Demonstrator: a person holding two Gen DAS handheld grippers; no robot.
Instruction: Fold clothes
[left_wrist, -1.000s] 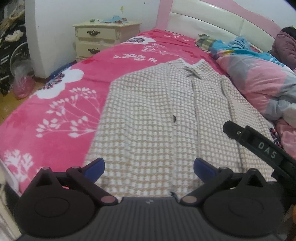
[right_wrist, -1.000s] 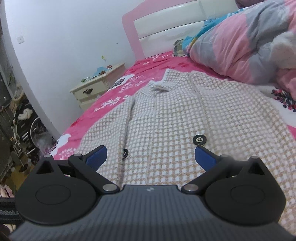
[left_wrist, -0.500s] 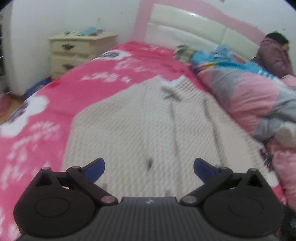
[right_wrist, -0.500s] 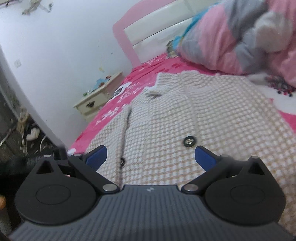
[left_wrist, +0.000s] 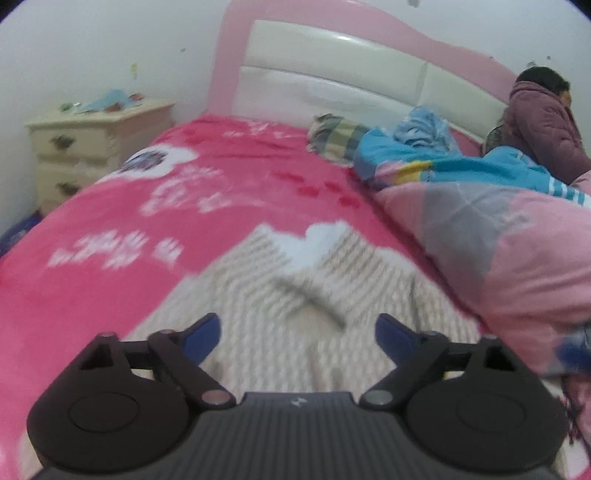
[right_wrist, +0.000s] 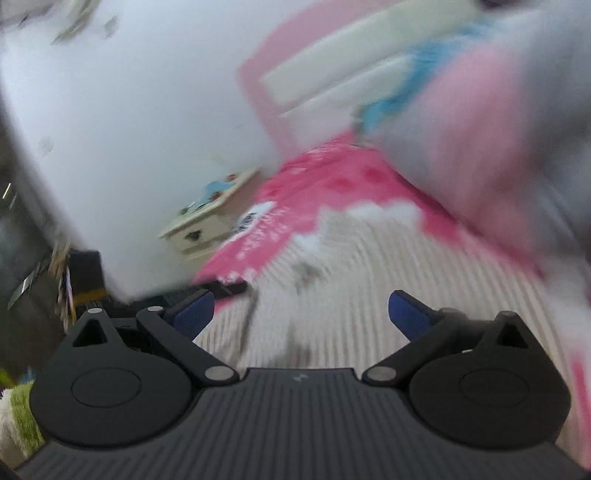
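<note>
A beige-and-white checked cardigan lies flat on the pink floral bedspread, its collar toward the headboard. Both views are blurred by motion. My left gripper hovers over the cardigan's upper chest just below the collar; its jaws are closing, with only cloth lying beneath them and nothing pinched. In the right wrist view the same cardigan fills the lower middle, and my right gripper stands open above it with nothing between its blue pads.
A rolled pink, grey and blue quilt borders the cardigan on the right. A person in a dark jacket sits by the white padded headboard. A cream nightstand stands left of the bed, with floor clutter beyond.
Both grippers have swept up the cardigan from its hem toward the collar. The left gripper's blue pads stand slightly closer together than before. The right view has tilted and blurred.
</note>
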